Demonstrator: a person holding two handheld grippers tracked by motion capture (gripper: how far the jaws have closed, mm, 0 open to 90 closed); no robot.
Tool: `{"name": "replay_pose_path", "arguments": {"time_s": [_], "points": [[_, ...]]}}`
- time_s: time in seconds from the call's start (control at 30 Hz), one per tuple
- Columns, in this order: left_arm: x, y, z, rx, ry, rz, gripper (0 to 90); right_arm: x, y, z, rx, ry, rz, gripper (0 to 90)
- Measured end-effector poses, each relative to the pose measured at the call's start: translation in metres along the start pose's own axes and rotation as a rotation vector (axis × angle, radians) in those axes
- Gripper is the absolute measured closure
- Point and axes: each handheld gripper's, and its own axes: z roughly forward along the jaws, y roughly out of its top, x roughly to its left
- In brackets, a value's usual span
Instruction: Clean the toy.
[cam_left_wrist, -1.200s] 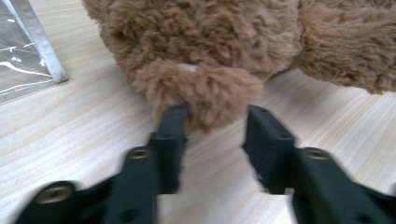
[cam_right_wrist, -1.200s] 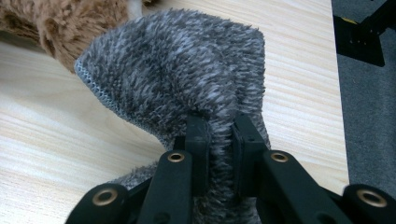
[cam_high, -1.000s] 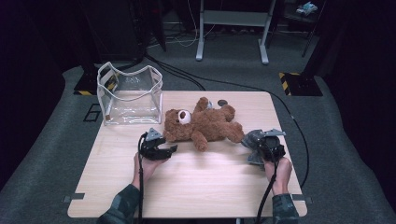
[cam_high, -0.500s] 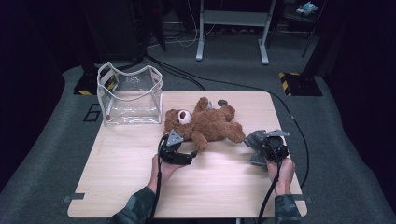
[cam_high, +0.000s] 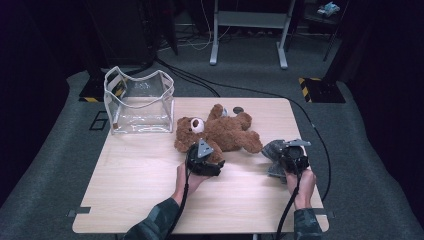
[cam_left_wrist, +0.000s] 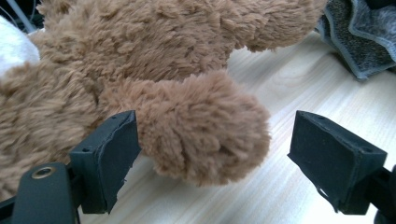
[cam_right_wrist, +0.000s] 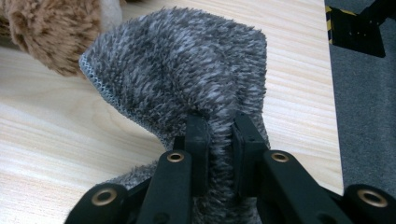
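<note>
A brown teddy bear (cam_high: 222, 132) lies on its back in the middle of the wooden table (cam_high: 135, 195). My left gripper (cam_high: 205, 161) sits at the bear's near side. Its jaws have just been opening and now stand wide on either side of one furry paw (cam_left_wrist: 205, 135) without pressing on it. In the left gripper view the bear's body (cam_left_wrist: 163, 42) lies close behind the left gripper (cam_left_wrist: 215, 154). At the right, my right gripper (cam_high: 288, 159) is shut on a grey fuzzy cloth (cam_high: 272, 150). The cloth (cam_right_wrist: 187, 60) bunches up above the right gripper (cam_right_wrist: 219, 135), next to the bear (cam_right_wrist: 46, 28).
A clear plastic bag (cam_high: 140, 102) with white trim stands open at the table's far left corner. A small dark round object (cam_high: 238, 109) lies just beyond the bear. Black cables (cam_high: 260, 91) run over the grey floor behind the table.
My left hand has slid right along the table, from beside the bear's head to its paw, and its jaws have widened. The right hand and the cloth have stayed put.
</note>
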Motion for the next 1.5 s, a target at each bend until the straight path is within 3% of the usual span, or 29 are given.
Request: {"name": "replay_pose_path", "arguments": {"time_s": [0.13, 0.27, 0.33, 0.37, 0.6, 0.87, 1.13, 1.37, 1.5], "points": [[-0.002, 0.001, 0.004, 0.013, 0.023, 0.020, 23.3, 0.002, 0.000, 0.001, 0.003, 0.006, 0.001, 79.5], [-0.001, 0.000, 0.009, 0.026, 0.050, 0.050, 39.3, 0.004, -0.002, 0.001, 0.005, 0.015, -0.005, 79.5], [0.000, -0.001, 0.012, 0.025, 0.040, 0.053, 48.5, 0.006, -0.004, -0.001, 0.004, 0.018, -0.003, 79.5], [0.000, -0.001, 0.012, 0.030, 0.052, 0.058, 51.6, 0.008, -0.004, -0.001, 0.003, 0.018, 0.004, 79.5], [0.009, -0.001, 0.012, 0.020, 0.021, 0.051, 70.2, 0.012, -0.009, -0.005, -0.003, 0.039, -0.012, 79.6], [0.025, 0.015, -0.004, -0.028, -0.026, 0.068, 74.3, 0.023, -0.010, -0.009, -0.029, 0.061, -0.030, 79.6], [0.041, 0.039, -0.016, -0.018, -0.064, 0.105, 75.0, 0.037, -0.003, -0.012, -0.055, 0.083, -0.064, 79.6], [0.046, 0.045, -0.020, -0.013, -0.077, 0.100, 74.8, 0.061, 0.013, -0.010, -0.087, 0.122, -0.101, 79.6], [0.050, 0.049, -0.022, -0.008, -0.096, 0.094, 74.8, 0.081, 0.027, -0.007, -0.120, 0.150, -0.149, 79.6]]}}
